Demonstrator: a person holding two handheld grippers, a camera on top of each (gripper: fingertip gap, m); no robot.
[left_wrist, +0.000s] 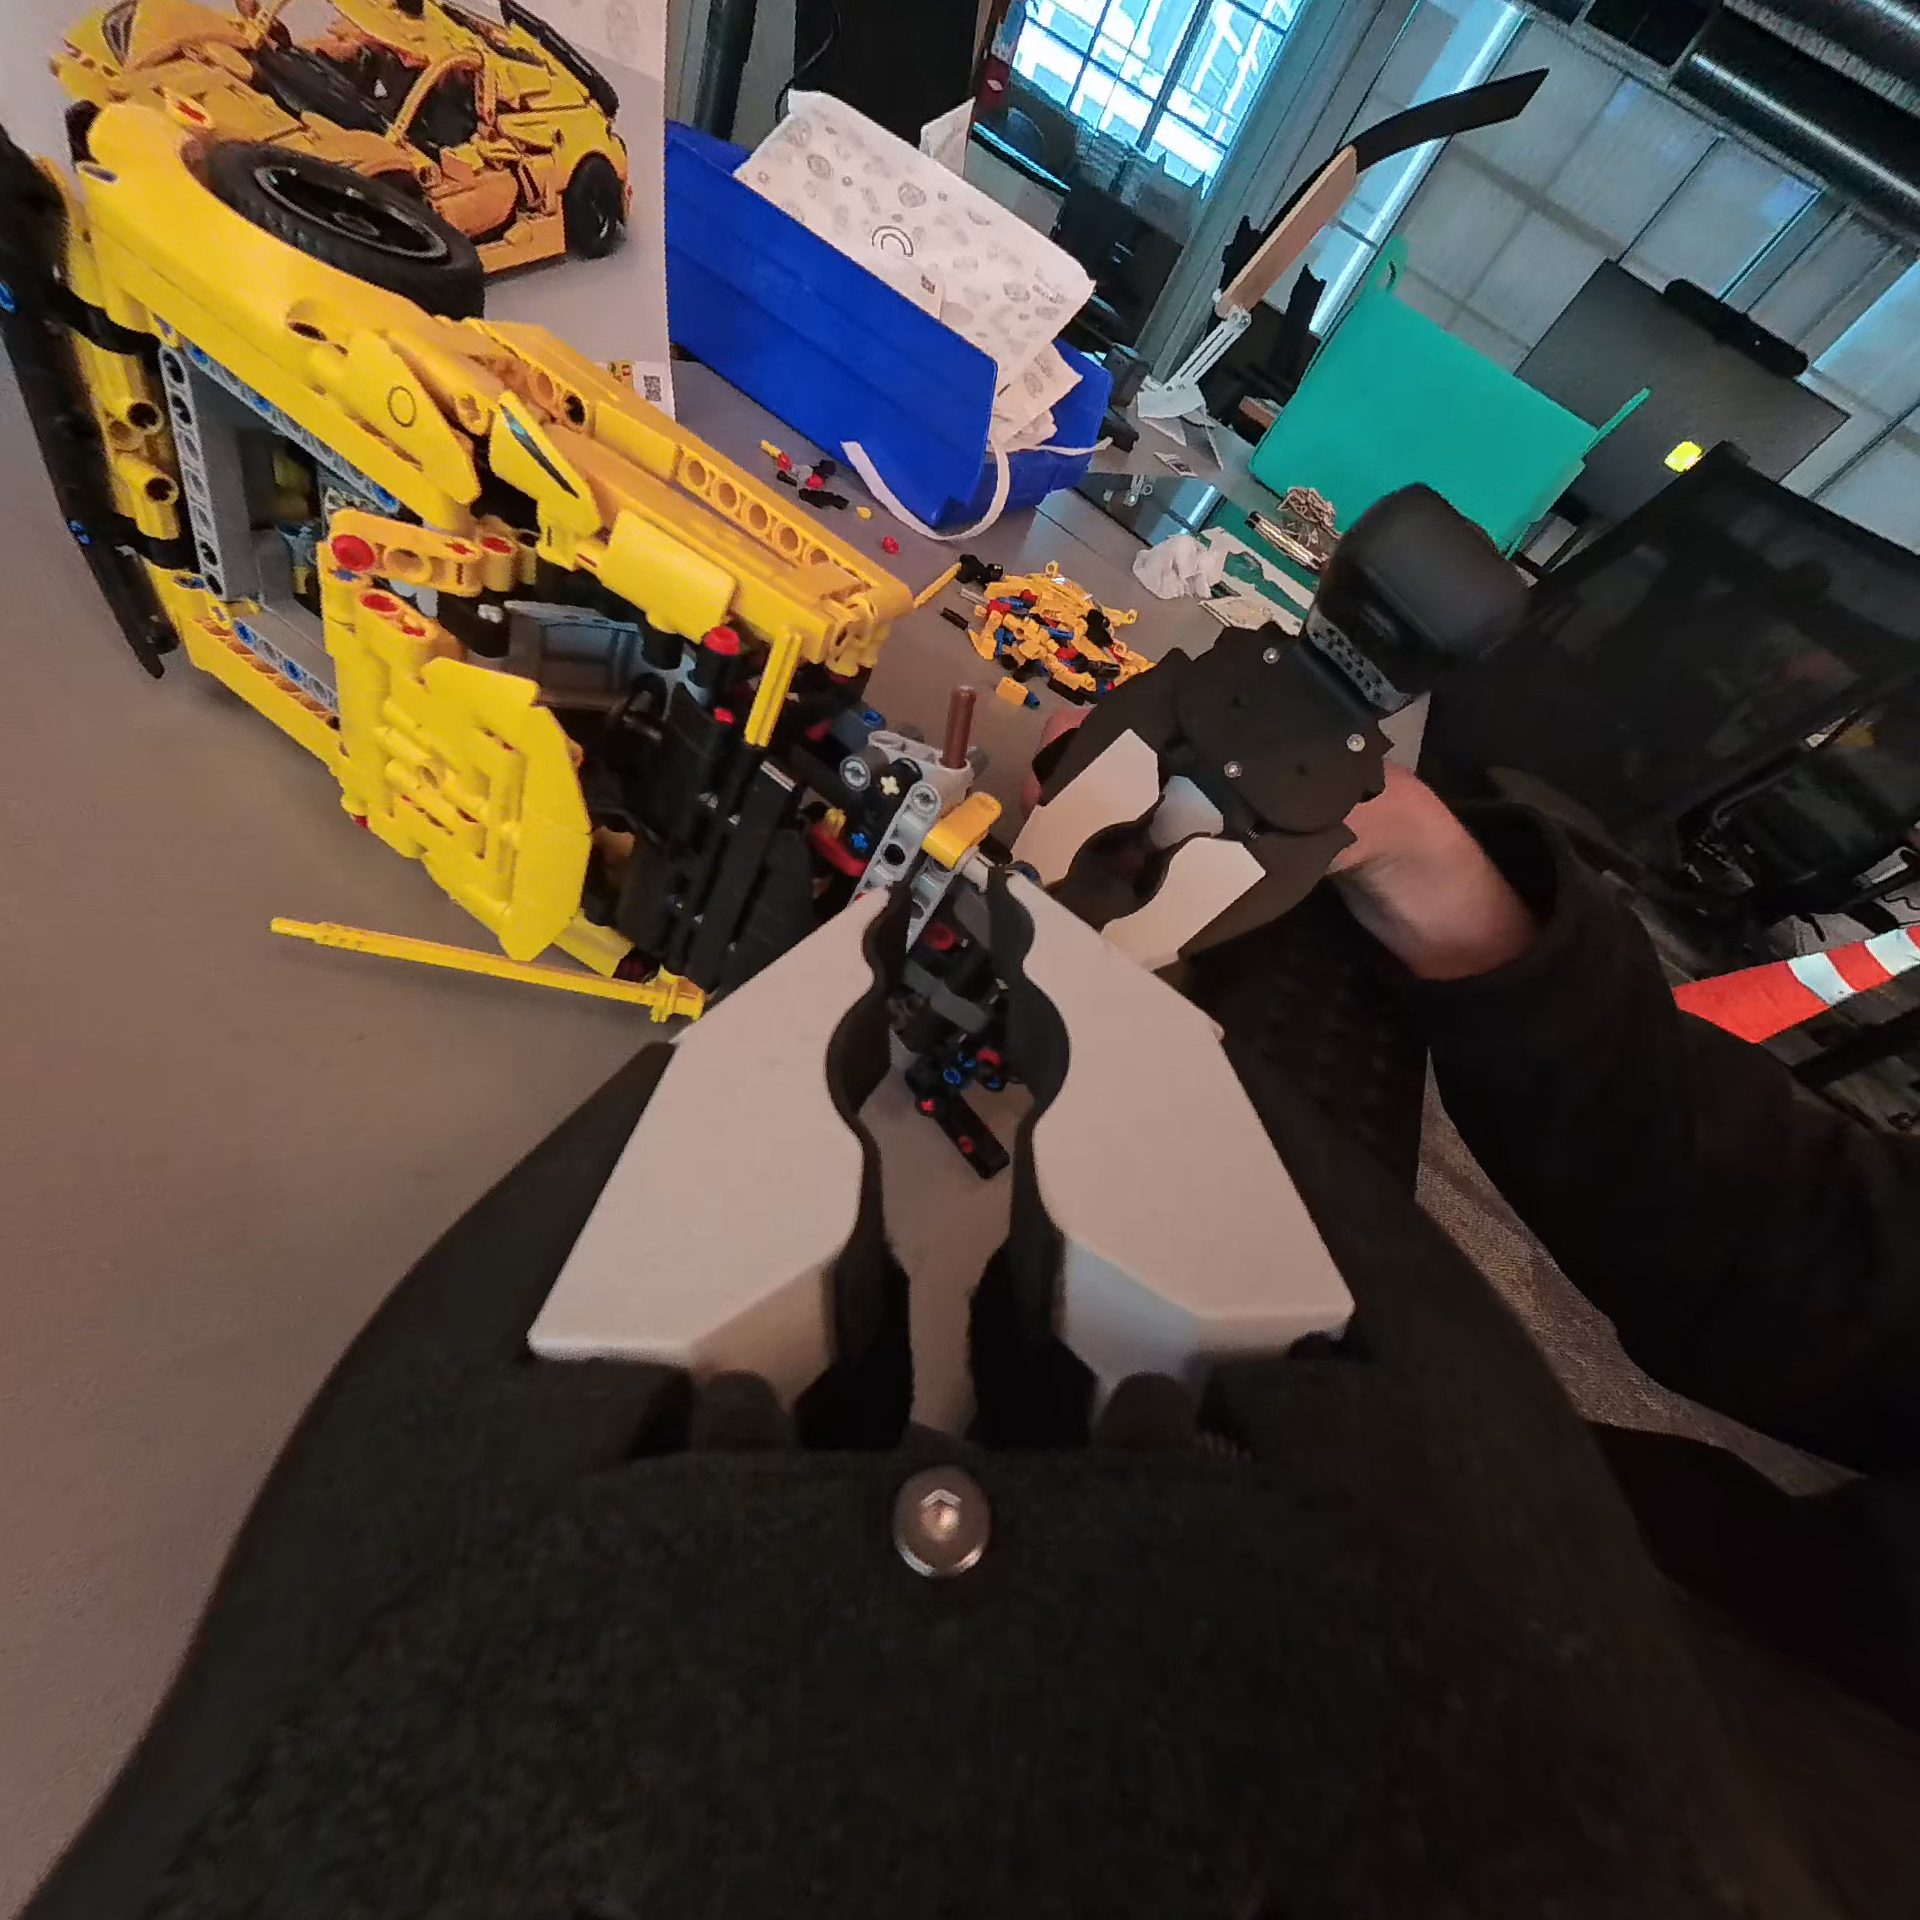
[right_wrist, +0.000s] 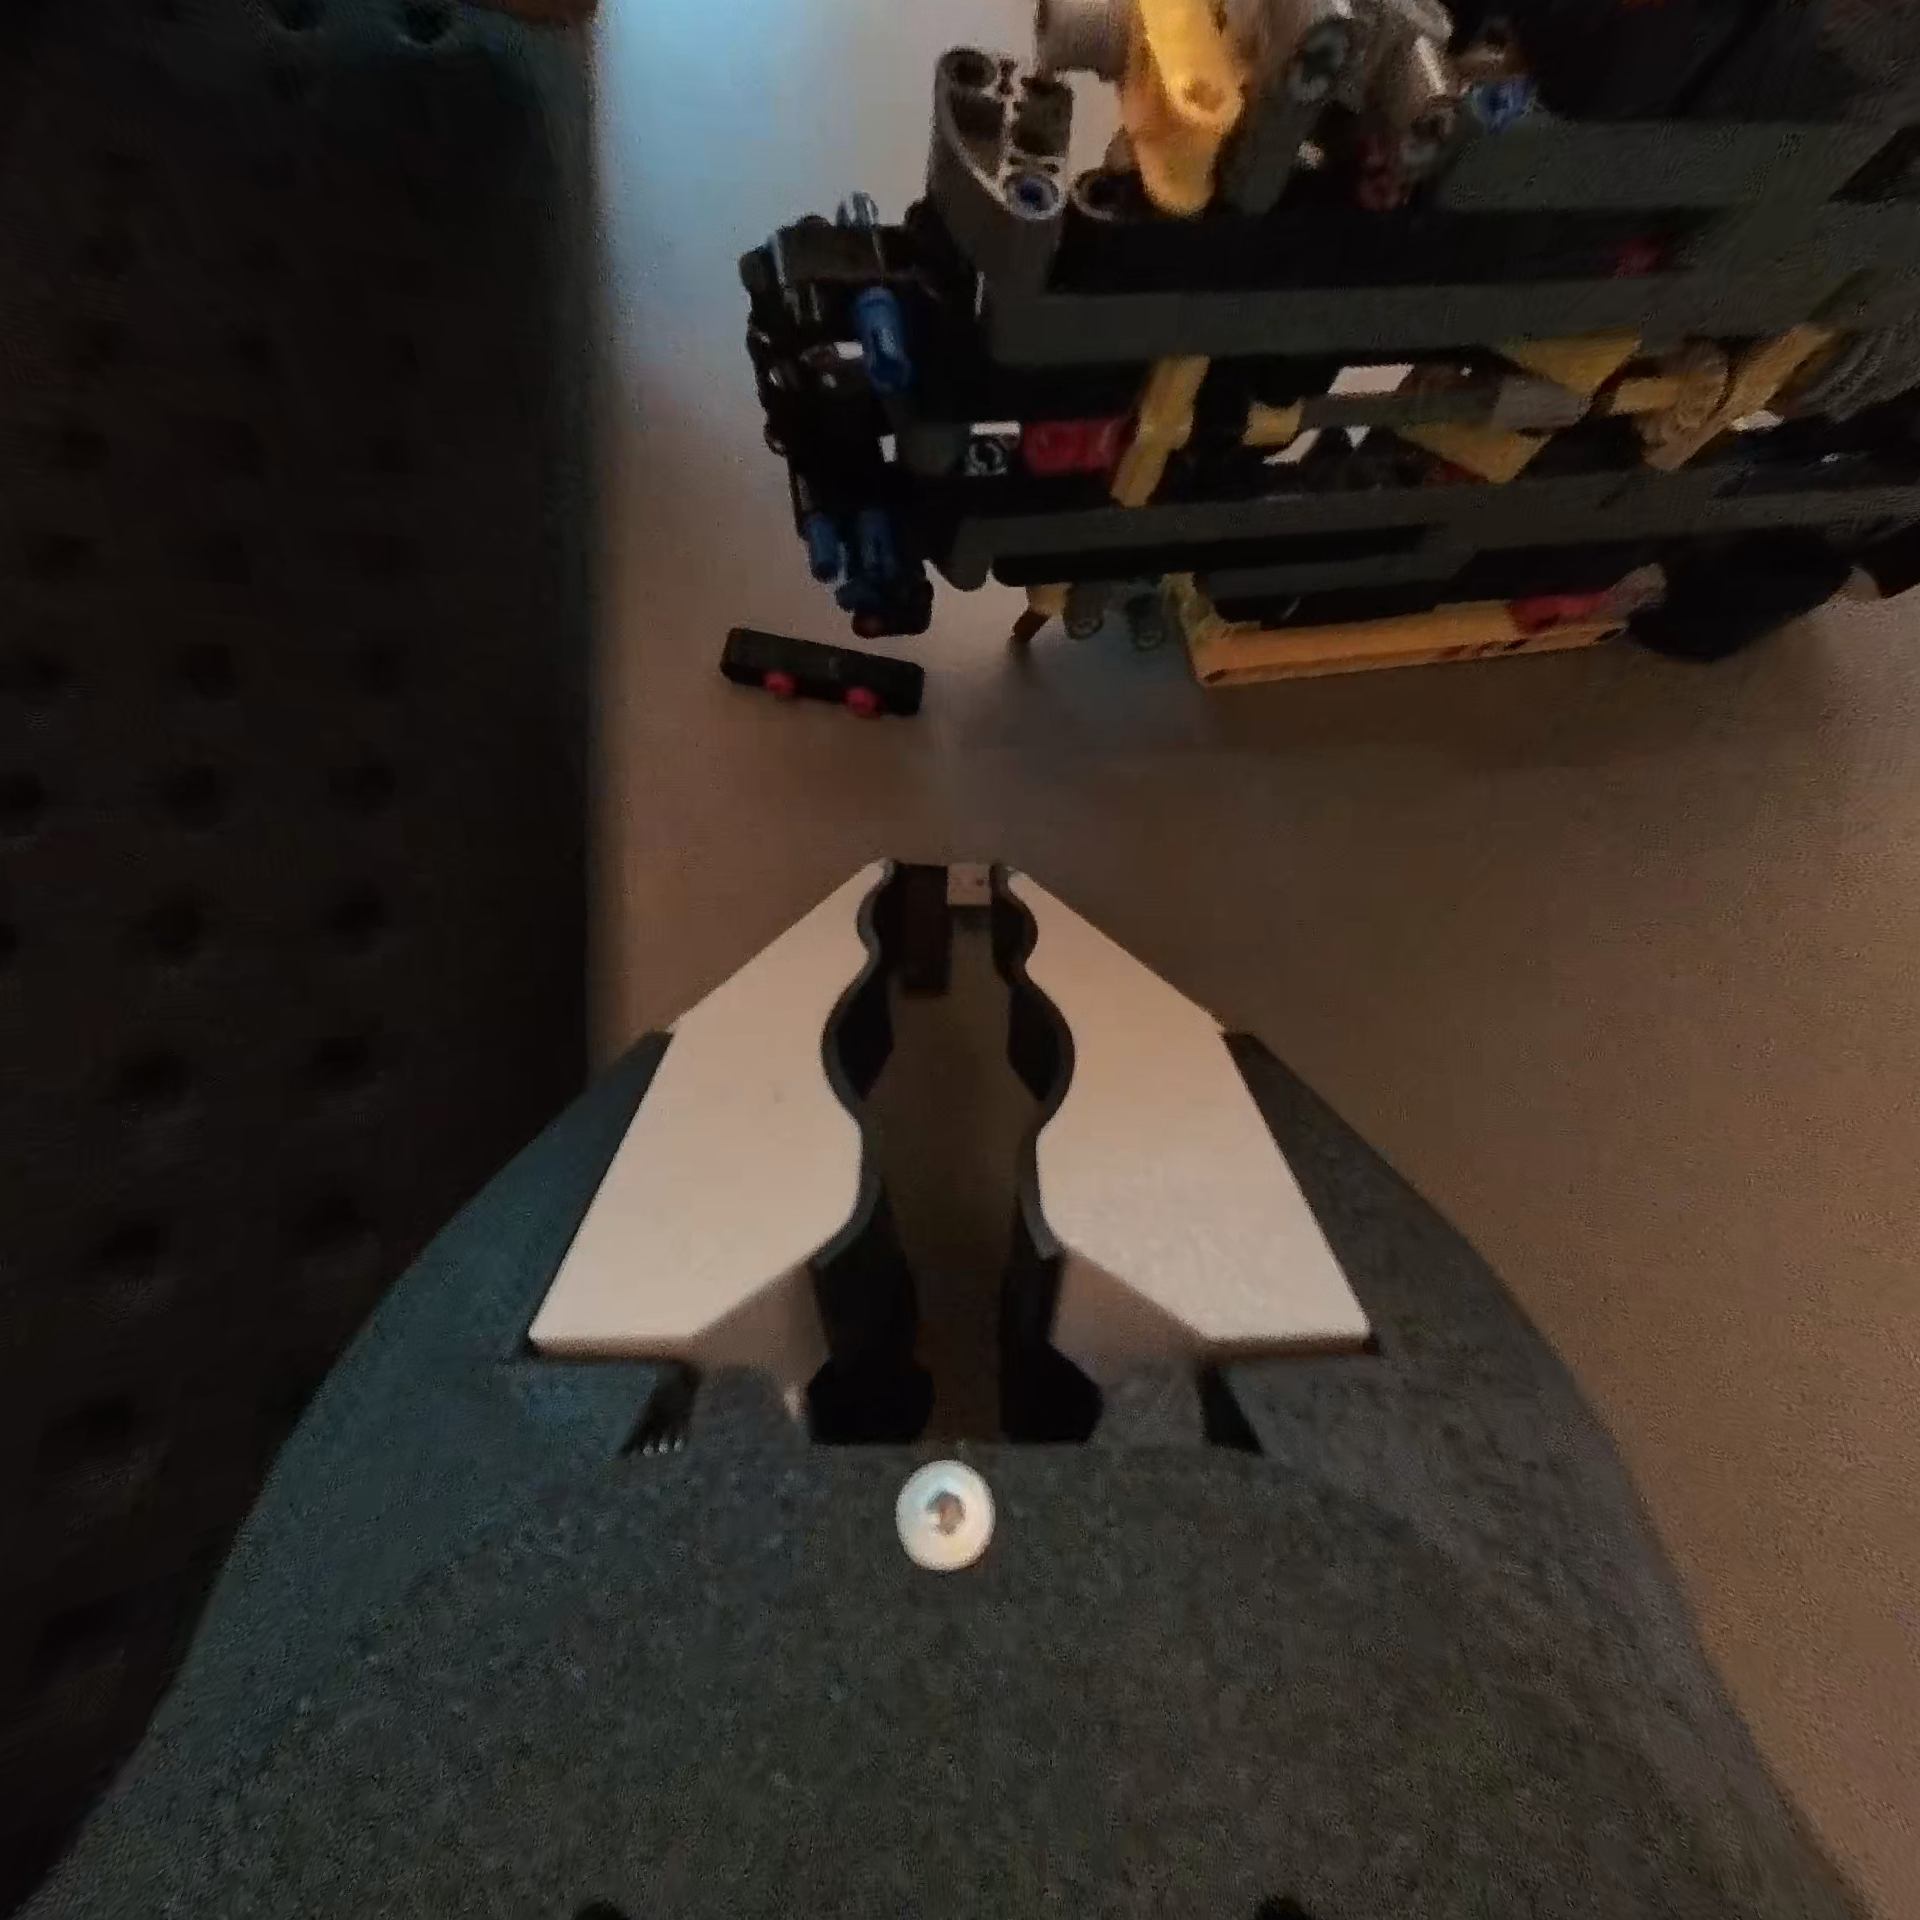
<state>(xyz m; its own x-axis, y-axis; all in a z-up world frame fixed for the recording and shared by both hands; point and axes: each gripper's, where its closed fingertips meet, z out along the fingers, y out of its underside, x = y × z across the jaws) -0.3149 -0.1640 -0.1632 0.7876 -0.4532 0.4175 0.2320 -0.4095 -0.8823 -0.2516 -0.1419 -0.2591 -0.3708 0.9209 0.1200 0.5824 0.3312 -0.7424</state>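
Pinching a small dark block-like piece (right_wrist: 925, 940) at its very tips, the right gripper (right_wrist: 943, 883) hangs just above the grey table top (right_wrist: 1351, 1039); what the piece is cannot be told. The left gripper (left_wrist: 940, 904) has its white fingers (left_wrist: 748, 1122) drawn close together with a narrow gap, its tips at the black end frame of the model; whether they grip it cannot be told.

Near the right gripper's tips lies a short black beam with two red pins (right_wrist: 821, 675), loose on the table and just beside the model's end. A hand in a dark sleeve (left_wrist: 1423, 883) holds the right gripper.

Beyond stands the yellow and black brick-built car model (left_wrist: 436, 582), tipped on its side, one black wheel (left_wrist: 332, 218) uppermost, grey and black inner frame exposed. A long yellow strip (left_wrist: 468, 961) lies beside it.

Farther off: a heap of loose yellow, black, red and blue pieces (left_wrist: 1049, 634); a blue plastic bin (left_wrist: 831, 343) holding a white printed paper bag (left_wrist: 914, 218); a picture panel showing a yellow car (left_wrist: 416, 114), bearing a small code mark too small to read; a green board (left_wrist: 1413, 416).
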